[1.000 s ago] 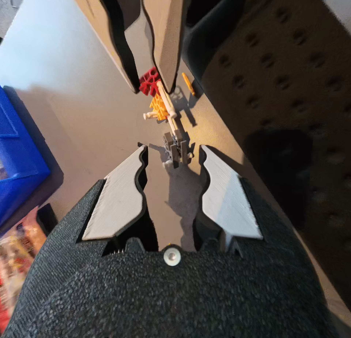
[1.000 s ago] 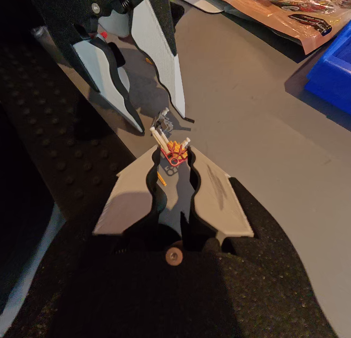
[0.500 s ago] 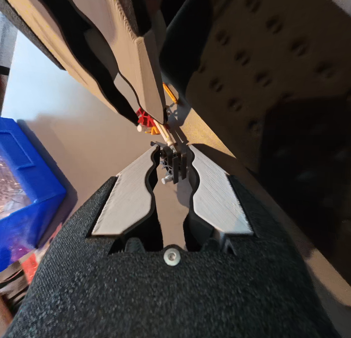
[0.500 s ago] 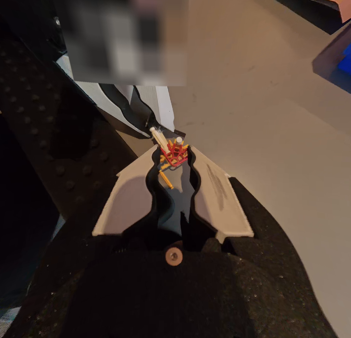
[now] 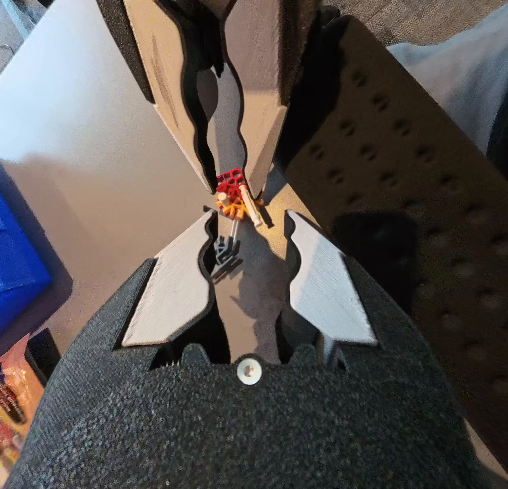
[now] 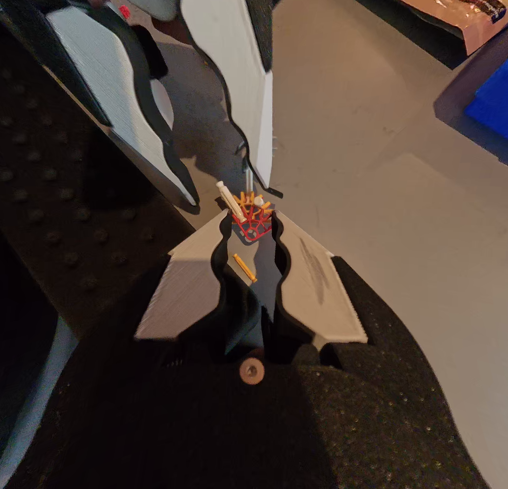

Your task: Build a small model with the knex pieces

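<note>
My right hand-held gripper (image 6: 248, 217) clenches the red connector (image 6: 254, 226); its grey end (image 5: 225, 252) seemingly lies loose at frame centre between my released left hand-held gripper (image 5: 250, 217).

The left tongs (image 5: 251, 217), closed around the grey connector (image 5: 225, 252) half a second ago, now stand spread, the connector loose beside their left finger. The right tongs (image 6: 248, 215) now face them more squarely.

— What can't I see from my right wrist?
— The grey connector (image 6: 242, 149) is mostly hidden behind my left tongs (image 6: 233, 195).
— And at the edges?
— The blue bin (image 5: 16, 269) and the foil bag (image 6: 450, 6) are cut off.
</note>
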Demonstrator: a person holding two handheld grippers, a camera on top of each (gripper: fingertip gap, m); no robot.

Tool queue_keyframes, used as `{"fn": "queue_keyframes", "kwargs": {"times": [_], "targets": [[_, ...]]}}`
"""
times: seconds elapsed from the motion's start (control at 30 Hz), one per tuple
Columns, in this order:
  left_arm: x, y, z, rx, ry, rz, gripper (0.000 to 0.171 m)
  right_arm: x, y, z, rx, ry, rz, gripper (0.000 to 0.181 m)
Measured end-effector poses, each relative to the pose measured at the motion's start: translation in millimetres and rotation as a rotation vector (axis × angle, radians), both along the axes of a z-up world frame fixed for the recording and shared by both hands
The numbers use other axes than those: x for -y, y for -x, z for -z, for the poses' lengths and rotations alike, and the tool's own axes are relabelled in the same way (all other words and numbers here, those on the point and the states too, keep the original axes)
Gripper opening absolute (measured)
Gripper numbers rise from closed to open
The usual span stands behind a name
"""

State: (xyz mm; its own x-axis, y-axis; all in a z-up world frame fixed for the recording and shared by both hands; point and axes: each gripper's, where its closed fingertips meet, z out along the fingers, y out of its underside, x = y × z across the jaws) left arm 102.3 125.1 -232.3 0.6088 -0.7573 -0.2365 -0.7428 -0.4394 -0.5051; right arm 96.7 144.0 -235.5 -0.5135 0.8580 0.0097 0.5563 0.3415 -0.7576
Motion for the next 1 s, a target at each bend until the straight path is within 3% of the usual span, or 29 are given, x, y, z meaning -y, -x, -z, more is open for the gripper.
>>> {"fn": "queue_keyframes", "kwargs": {"times": [0.13,0.53,1.0], "targets": [[-3,9,8,-0.005,0.034,-0.059,0.045,2,4,-1,-0.008,-0.001,0.001,0.028],[-6,16,19,0.161,0.095,-0.155,0.034,9,23,-2,-0.021,-0.063,0.032,0.028],[-7,19,17,0.187,0.076,-0.128,0.027,8,24,-7,-0.038,0.003,0.005,0.027]]}}
